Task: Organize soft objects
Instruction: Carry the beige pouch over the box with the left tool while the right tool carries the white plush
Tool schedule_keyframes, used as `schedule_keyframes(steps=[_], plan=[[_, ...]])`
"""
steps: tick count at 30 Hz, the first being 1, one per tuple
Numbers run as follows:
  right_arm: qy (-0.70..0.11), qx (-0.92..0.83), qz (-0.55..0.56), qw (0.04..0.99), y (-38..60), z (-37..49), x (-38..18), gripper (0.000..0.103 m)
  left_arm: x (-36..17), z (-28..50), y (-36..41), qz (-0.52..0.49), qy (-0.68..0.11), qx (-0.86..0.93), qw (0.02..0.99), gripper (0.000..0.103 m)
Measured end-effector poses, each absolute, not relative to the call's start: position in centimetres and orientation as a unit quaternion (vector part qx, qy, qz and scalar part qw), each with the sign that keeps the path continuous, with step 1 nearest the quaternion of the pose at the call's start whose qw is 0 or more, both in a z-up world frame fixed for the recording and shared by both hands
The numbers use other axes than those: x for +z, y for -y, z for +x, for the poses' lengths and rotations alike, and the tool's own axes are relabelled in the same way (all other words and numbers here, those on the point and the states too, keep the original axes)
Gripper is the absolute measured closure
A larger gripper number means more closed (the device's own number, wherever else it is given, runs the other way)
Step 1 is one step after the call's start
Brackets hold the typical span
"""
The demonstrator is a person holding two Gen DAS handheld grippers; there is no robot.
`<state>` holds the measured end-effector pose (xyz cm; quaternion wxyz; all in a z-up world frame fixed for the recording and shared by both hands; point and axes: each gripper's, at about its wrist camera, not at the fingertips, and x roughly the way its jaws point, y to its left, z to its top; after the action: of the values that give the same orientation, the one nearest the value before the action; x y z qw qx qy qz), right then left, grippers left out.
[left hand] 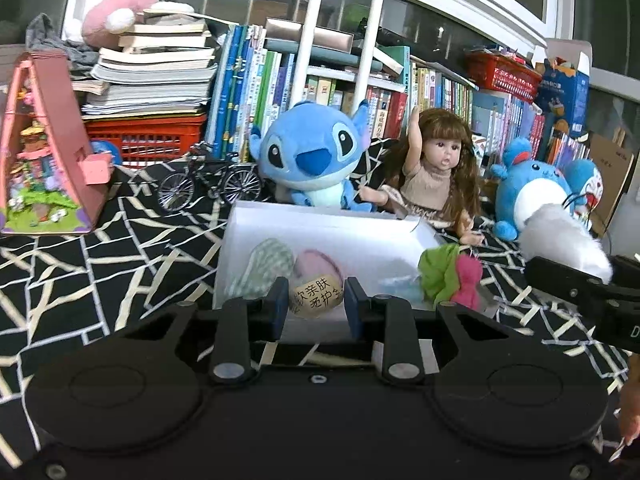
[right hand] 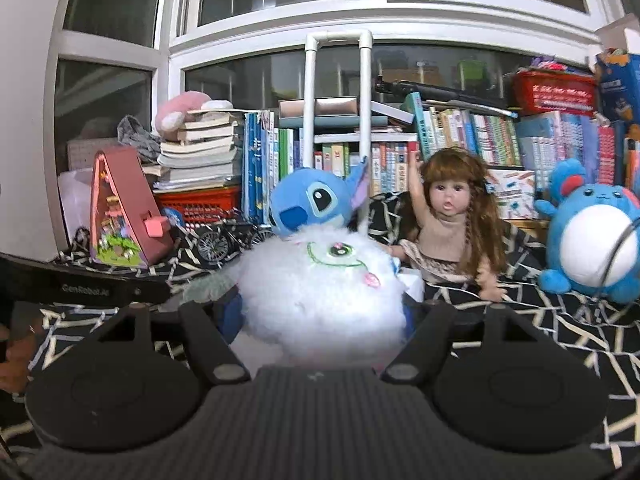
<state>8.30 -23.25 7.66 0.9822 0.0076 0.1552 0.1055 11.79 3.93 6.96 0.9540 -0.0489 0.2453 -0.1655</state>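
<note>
Here's the white box sitting open on the black-and-cream patterned cloth, our landmark. Behind its far wall, three onlookers: the blue plush alien, the long-haired doll just to its right with one arm raised, and further right a round blue-and-white plush. Behind the box to the left, one miniature bicycle, and well left of that, one pink triangular toy house. Stacked books and two red crates fill the back.

The left gripper is over the near side of the box, its blue pads clamped on a small rolled bundle with a printed label. Inside the box, one green-checked roll lies left of that bundle. On the box's right near corner sits a green cloth touching a pink piece, with something pale blue beside them.

To the right of the box, the right gripper has its jaws pressed into a fluffy white plush with a stitched green face, blocking most of the box from that camera.
</note>
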Motion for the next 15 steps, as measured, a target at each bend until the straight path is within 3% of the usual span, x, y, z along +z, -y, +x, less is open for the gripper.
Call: schedule_keyframes(steps=[15], plan=[[-0.235,0.138,0.067,0.96,23.6,19.6,9.6,0.03,9.9,22.6,-2.1,-0.074,-0.276,-0.174,0.942,0.075]])
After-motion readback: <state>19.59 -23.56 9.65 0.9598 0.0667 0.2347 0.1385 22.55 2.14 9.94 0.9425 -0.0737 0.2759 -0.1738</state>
